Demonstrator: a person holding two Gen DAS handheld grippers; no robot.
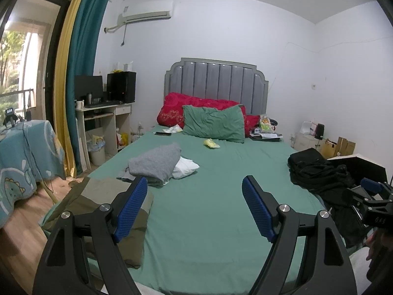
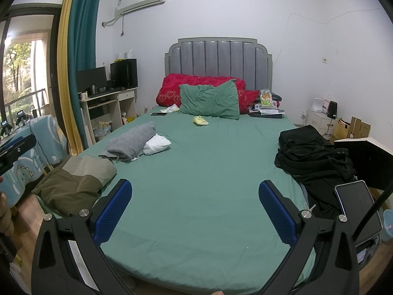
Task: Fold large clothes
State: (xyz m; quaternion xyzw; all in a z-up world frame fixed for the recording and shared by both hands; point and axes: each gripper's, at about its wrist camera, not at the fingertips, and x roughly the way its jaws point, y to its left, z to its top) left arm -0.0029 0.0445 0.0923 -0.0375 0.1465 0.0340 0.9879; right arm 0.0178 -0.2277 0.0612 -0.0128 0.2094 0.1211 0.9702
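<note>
- While both grippers, left [image 1: 194,206] and right [image 2: 195,211], hang wide open and empty, black clothes [image 2: 312,157] lie at two o'clock.
- Right is nearer; the heap runs toward the headboard.

Olive-and-khaki garment [image 2: 73,184]: two-tone, lighter panel on top, darker below; folded into a thick pad at the near left corner of the bed, one edge hanging over the side. Grey knit [image 2: 131,141]: loosely folded, bulky roll, lying diagonally left of centre, resting on a flat grey-green piece. White item [image 2: 157,144]: crumpled, touching the grey knit's right side. Black clothes [image 2: 312,157]: unfolded heap of several dark pieces, rumpled, along the right edge of the bed, spilling over the side toward the near corner.
</note>
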